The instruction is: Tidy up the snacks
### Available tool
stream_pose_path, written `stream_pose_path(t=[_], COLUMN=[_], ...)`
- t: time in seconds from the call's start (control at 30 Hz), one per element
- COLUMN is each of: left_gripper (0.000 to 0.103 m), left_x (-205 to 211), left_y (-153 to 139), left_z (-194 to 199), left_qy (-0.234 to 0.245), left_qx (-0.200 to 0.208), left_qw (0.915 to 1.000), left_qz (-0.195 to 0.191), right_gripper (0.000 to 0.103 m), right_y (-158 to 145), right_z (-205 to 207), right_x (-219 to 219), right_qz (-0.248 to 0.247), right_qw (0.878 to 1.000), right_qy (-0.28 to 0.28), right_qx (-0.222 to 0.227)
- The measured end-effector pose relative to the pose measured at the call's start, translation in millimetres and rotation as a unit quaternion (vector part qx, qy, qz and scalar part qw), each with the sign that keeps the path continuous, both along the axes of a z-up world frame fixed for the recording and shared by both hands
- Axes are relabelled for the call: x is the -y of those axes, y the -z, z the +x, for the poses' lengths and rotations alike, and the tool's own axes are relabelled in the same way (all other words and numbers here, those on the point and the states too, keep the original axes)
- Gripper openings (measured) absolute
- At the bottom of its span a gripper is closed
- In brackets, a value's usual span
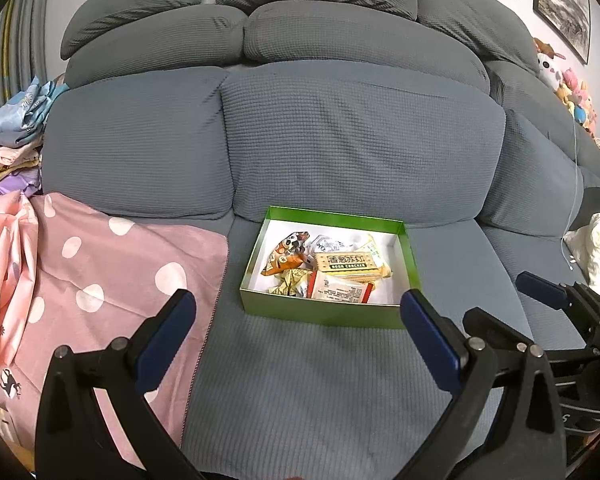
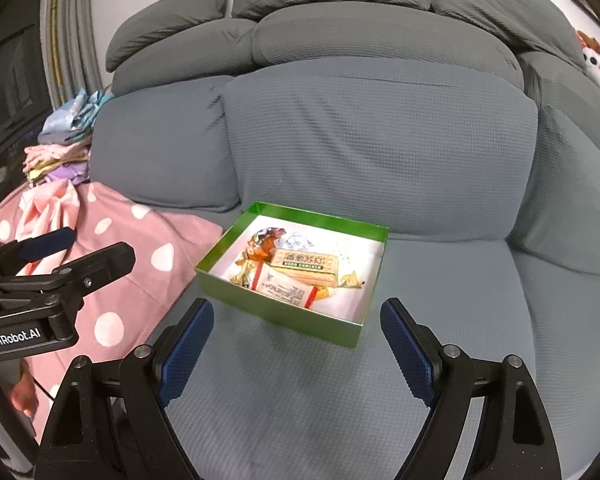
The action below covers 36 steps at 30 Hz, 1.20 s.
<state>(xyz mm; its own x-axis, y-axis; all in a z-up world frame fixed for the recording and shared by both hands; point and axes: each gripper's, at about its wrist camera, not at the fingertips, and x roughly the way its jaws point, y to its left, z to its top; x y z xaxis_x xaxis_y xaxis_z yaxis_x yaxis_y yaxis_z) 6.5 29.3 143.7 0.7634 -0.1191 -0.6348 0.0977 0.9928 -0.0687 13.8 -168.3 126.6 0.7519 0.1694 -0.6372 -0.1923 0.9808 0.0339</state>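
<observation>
Hovering low over the sofa seat (image 1: 300,380), left gripper (image 1: 296,316) & right gripper (image 2: 296,320) both gape wide w/ nothing between the fingers. Just beyond sits the green box (image 1: 320,312) on the seat, w/ cracker pack (image 1: 348,266) & other snacks inside. Pink dotted blanket (image 1: 100,272) lies to its left, back cushions (image 1: 360,140) behind.

grey sofa (image 1: 340,140), pink dotted blanket (image 1: 100,272), plush toys (image 1: 572,88)
</observation>
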Motion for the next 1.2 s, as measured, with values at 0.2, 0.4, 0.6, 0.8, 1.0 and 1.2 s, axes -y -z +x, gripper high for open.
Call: stream_pose_path(t=[0.2, 0.4, 0.6, 0.8, 1.0, 1.2], left_gripper=[0.102, 0.102, 0.102, 0.102, 0.103, 0.103], left_x=[2, 3, 5, 7, 8, 11], left_y=[-2, -3, -2, 0, 1, 2], left_z=[-3, -2, 0, 1, 3, 6], left_qy=[-0.001, -0.003, -0.001, -0.001, 0.001, 0.001], left_qx=[0.005, 0.006, 0.001, -0.001, -0.005, -0.001], left_qw=[1.0, 1.0, 0.9999, 0.9999, 0.9999, 0.9999], left_qz=[0.004, 0.007, 0.01, 0.012, 0.014, 0.016], right_gripper=[0.086, 0.086, 0.086, 0.086, 0.086, 0.086], right_y=[-2, -2, -2, -1, 1, 2], right_z=[-1, 0, 3, 3, 8, 9], right_x=[0, 0, 0, -1, -1, -1], right_qz=[-0.002, -0.001, -0.002, -0.002, -0.004, -0.006], right_qw=[1.0, 1.0, 1.0, 1.0, 1.0, 1.0], right_qy=[-0.001, -0.003, -0.006, -0.006, -0.008, -0.005], right_qx=[0.004, 0.003, 0.002, 0.0, -0.003, -0.005])
